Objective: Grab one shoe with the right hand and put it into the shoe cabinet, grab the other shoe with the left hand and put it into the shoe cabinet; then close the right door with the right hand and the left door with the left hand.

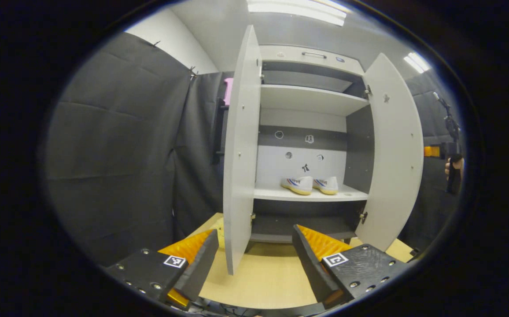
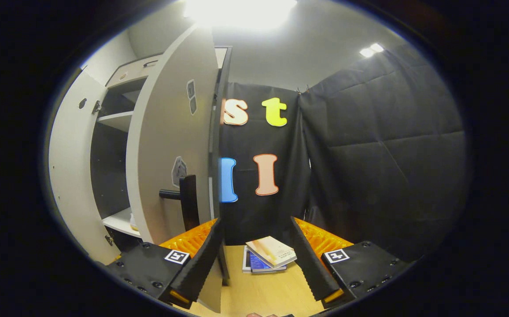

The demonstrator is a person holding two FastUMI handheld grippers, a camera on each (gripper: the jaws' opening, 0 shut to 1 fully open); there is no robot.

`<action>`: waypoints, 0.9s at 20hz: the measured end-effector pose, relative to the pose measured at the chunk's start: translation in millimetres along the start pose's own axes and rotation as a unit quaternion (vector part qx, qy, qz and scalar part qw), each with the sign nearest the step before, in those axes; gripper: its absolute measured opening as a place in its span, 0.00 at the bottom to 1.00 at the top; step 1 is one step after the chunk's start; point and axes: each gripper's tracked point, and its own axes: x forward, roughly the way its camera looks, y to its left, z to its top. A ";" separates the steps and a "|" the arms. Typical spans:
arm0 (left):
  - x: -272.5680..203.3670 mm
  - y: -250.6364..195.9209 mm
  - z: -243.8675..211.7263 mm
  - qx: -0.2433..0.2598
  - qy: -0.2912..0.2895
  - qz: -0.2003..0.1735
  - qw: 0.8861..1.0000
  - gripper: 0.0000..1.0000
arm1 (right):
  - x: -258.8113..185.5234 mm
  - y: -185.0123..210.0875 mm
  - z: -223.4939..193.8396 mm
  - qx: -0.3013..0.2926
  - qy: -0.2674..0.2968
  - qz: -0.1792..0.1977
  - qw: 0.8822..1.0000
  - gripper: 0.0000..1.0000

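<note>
The left claw (image 1: 254, 259) is held open, with nothing between its fingers, low over the wooden counter (image 1: 263, 281) and just in front of the open shoe cabinet (image 1: 311, 99). The edge of the left door (image 1: 239, 154) stands between the two fingers, a little nearer to the left one, but whether it is touched cannot be told. Beyond it, the pair of white shoes (image 1: 309, 185) is seen side by side on the lower shelf (image 1: 307, 194), so the placing of both shoes is judged to be done. The right door (image 1: 393, 149) is swung wide open as well. The right claw (image 2: 254, 264) is also released and empty; in the right gripper view it is held beside the outer face of the right door (image 2: 171, 132), whose edge is close to its left finger, near the dark handle (image 2: 186, 200). Farther off, a small stack of books (image 2: 267, 255) lies on the counter. What remains, as it appears, is the closing of both doors, the right one first.
</note>
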 end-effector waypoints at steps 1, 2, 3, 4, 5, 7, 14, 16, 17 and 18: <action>-1.1 1.2 2.7 -0.003 -0.004 0.000 1.000 0.96 | -0.4 7.2 0.3 0.000 0.001 0.007 1.000 0.95; -2.3 4.3 1.9 -0.004 -0.004 0.004 1.000 0.96 | 0.0 13.2 -0.2 0.004 0.005 0.012 1.000 0.95; -1.9 6.4 2.2 -0.013 -0.001 0.006 1.000 0.95 | 0.2 22.2 -1.0 0.007 0.009 0.023 1.000 0.95; -2.4 7.6 2.5 -0.027 0.002 0.007 1.000 0.95 | 0.6 34.3 -0.7 0.012 0.012 0.038 0.999 0.95; -1.9 9.6 3.5 -0.041 0.004 0.008 0.999 0.95 | 1.4 44.9 -0.5 0.015 0.012 0.051 0.999 0.95; -2.7 18.4 2.6 -0.053 0.006 0.018 0.998 0.96 | 3.9 61.5 0.8 0.013 0.007 0.064 0.998 0.90; -17.1 45.7 -1.9 -0.036 0.012 0.050 0.998 0.96 | 20.3 119.5 0.6 0.022 0.000 0.104 0.994 0.92; -19.6 54.0 0.7 -0.028 0.010 0.060 0.998 0.95 | 19.5 128.5 -0.9 0.014 -0.005 0.110 0.994 0.93; -21.2 59.0 2.1 -0.025 0.009 0.064 0.998 0.96 | 18.0 132.5 -3.2 0.010 -0.005 0.113 0.994 0.93; -21.9 64.0 3.4 -0.022 0.008 0.069 0.997 0.96 | 16.9 135.3 -8.1 0.007 -0.003 0.116 0.993 0.93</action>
